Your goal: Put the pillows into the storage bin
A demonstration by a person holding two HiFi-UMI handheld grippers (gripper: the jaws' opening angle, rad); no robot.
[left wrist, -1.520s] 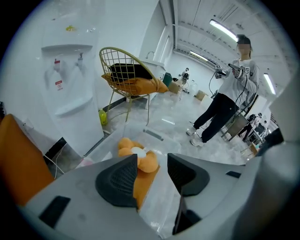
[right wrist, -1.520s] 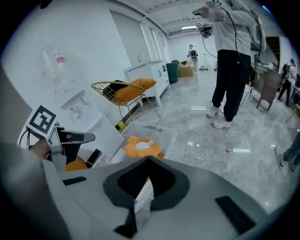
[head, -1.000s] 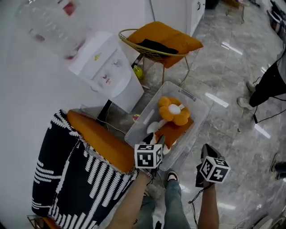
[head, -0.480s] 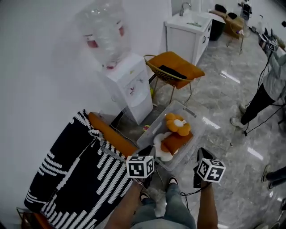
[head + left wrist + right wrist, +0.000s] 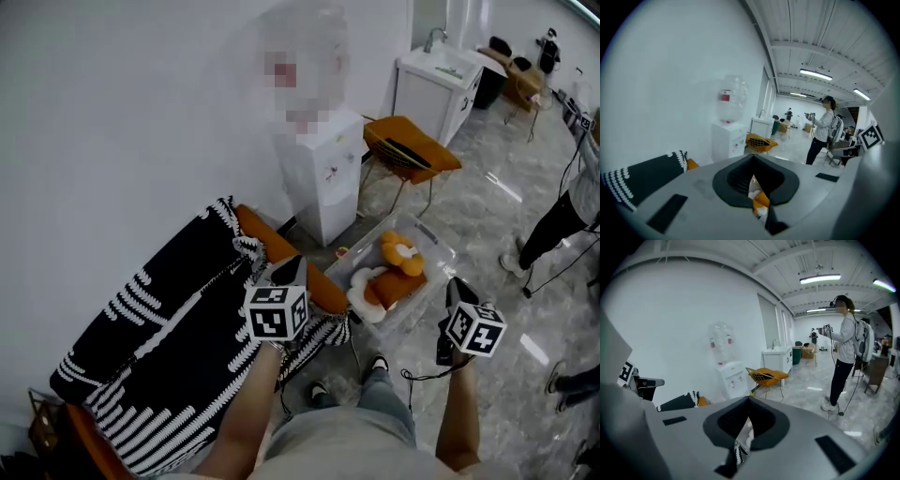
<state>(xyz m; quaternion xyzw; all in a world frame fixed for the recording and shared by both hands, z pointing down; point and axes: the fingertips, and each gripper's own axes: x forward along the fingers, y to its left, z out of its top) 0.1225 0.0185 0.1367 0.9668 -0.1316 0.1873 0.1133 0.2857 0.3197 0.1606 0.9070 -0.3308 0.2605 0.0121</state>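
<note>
Left tool (image 5: 287, 274): jaws pressed together, nothing held; raised over a black-and-white striped cloth (image 5: 155, 342). Right tool (image 5: 456, 292): also closed and empty, above the floor (image 5: 487, 239) near the storage bin (image 5: 433, 246). Bin (clear plastic) stands on the floor, holding an orange flower pillow (image 5: 401, 255) and a white-and-orange pillow (image 5: 373, 291). Beyond: water dispenser (image 5: 323, 178), orange chair (image 5: 412, 150), a person (image 5: 572, 202) standing.

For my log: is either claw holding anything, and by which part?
Nothing is held: the left claw and the right claw are both shut and empty.
</note>
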